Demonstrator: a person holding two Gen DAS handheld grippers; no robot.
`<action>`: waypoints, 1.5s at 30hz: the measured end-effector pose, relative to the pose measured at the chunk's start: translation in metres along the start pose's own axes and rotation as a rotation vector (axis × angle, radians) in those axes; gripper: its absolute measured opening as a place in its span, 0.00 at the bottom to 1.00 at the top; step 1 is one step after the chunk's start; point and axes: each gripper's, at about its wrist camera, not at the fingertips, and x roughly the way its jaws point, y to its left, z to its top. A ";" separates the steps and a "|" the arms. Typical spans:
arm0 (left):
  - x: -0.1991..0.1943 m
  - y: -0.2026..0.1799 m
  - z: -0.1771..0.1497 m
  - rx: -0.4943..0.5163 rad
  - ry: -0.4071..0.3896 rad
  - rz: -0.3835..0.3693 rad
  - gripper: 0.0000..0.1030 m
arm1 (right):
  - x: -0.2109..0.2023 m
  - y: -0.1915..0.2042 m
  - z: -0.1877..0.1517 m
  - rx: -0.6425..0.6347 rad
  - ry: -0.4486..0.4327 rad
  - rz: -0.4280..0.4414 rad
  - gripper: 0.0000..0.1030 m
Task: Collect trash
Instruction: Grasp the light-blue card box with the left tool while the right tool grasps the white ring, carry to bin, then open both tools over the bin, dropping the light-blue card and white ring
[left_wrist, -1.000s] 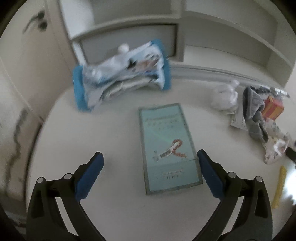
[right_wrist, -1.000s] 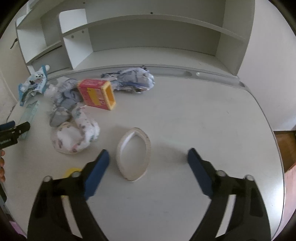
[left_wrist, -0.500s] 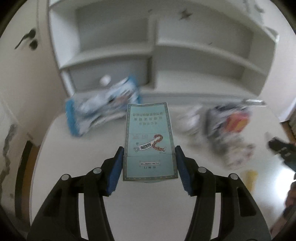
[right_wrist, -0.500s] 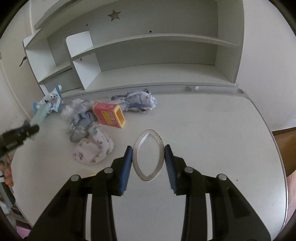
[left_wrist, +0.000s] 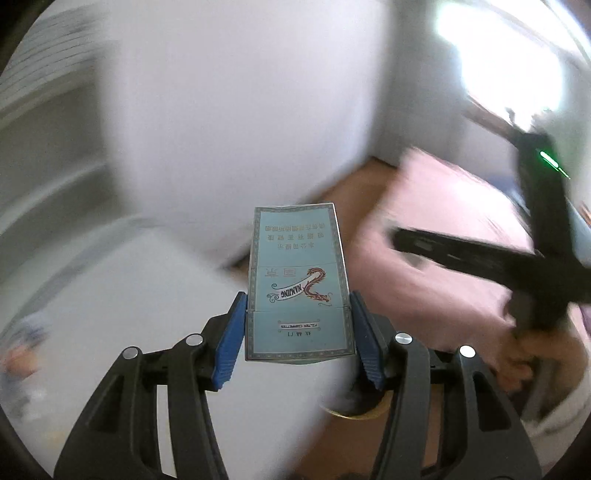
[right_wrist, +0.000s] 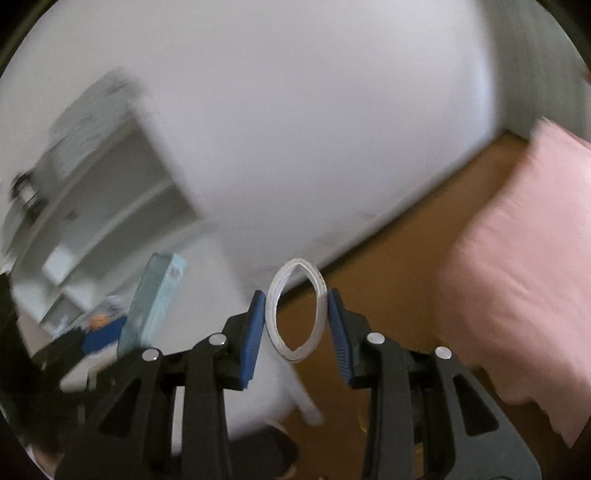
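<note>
Pale blue card, printed with a red dragon and the word NANJING, fills the middle of the left wrist view: a flat cigarette box, lifted clear of the white table and gripped across its lower end. The left gripper pinches it, one blue pad on each long edge, with the printing upside down to the camera. Beyond it the background is badly blurred; a white wall, a strip of brown floor and pink bedding can be made out, and the other black tool crosses the right side of the view, with a hand below it.

In the right wrist view the right gripper pinches a thin white ring, squeezed into a pointed oval between the blue pads and held in the air. The same blue box shows edge-on at lower left, above the table's right edge. White shelves are blurred behind it.
</note>
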 end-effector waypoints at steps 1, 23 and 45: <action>0.015 -0.024 -0.002 0.027 0.028 -0.036 0.52 | 0.000 -0.024 -0.004 0.017 0.020 -0.035 0.34; 0.278 -0.095 -0.131 -0.061 0.655 -0.049 0.52 | 0.154 -0.224 -0.145 0.355 0.484 -0.113 0.33; 0.157 -0.118 -0.086 0.103 0.210 0.012 0.93 | 0.058 -0.186 -0.087 0.144 -0.005 -0.452 0.94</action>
